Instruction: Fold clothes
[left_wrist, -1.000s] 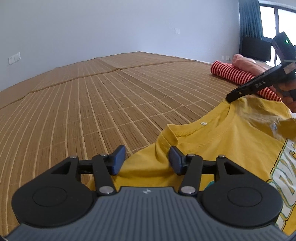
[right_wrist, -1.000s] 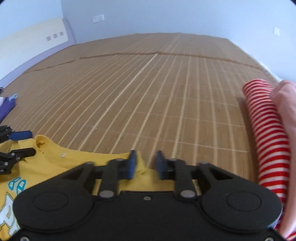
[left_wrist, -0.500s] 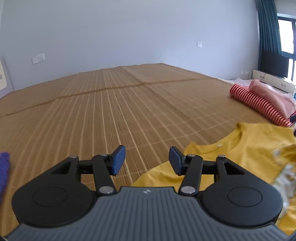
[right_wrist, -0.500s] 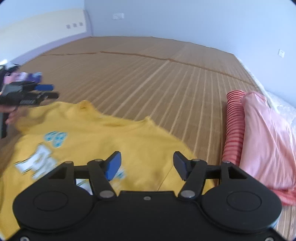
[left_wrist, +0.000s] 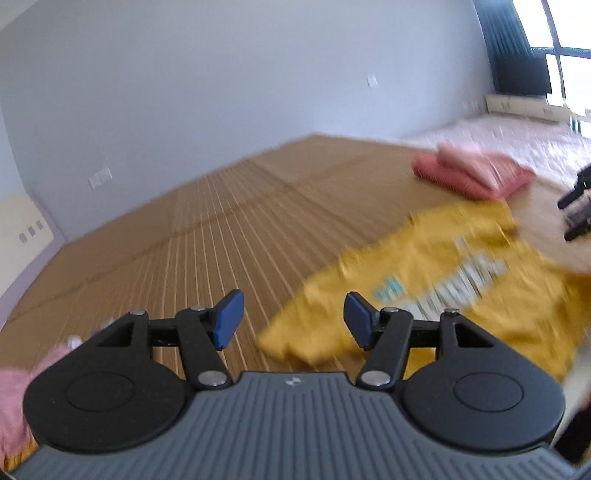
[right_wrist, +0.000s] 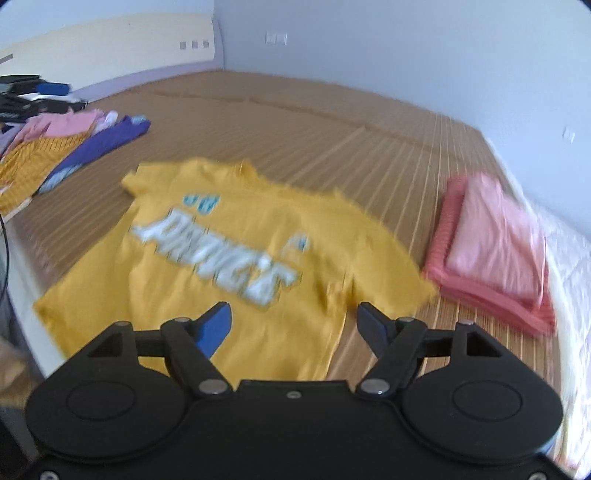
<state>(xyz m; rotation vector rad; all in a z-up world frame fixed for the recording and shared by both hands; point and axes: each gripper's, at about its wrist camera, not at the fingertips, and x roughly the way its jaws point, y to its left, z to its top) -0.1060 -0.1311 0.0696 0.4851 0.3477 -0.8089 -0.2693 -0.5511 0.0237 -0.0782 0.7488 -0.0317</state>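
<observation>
Presently both the left hand-held gripper (left_wrist: 293, 319) and right hand-held gripper (right_wrist: 293, 326) are opening, empty; the yellow T-shirt (right_wrist: 236, 258) should be smoothed flat before folding.

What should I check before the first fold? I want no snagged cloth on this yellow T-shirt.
1. Yellow printed T-shirt spread on the bamboo mat, print up: ok.
2. Left claw opening, nothing between its pads: ok.
3. Right claw opening, above the shirt, no cloth pinched: ok.
4. Folded pink and red-striped stack beside the shirt's sleeve; whether they touch: cannot tell.
5. Unfolded purple and pink clothes pile apart from the shirt: ok.
6. Wrinkles or hem lie, too blurred: cannot tell.
</observation>
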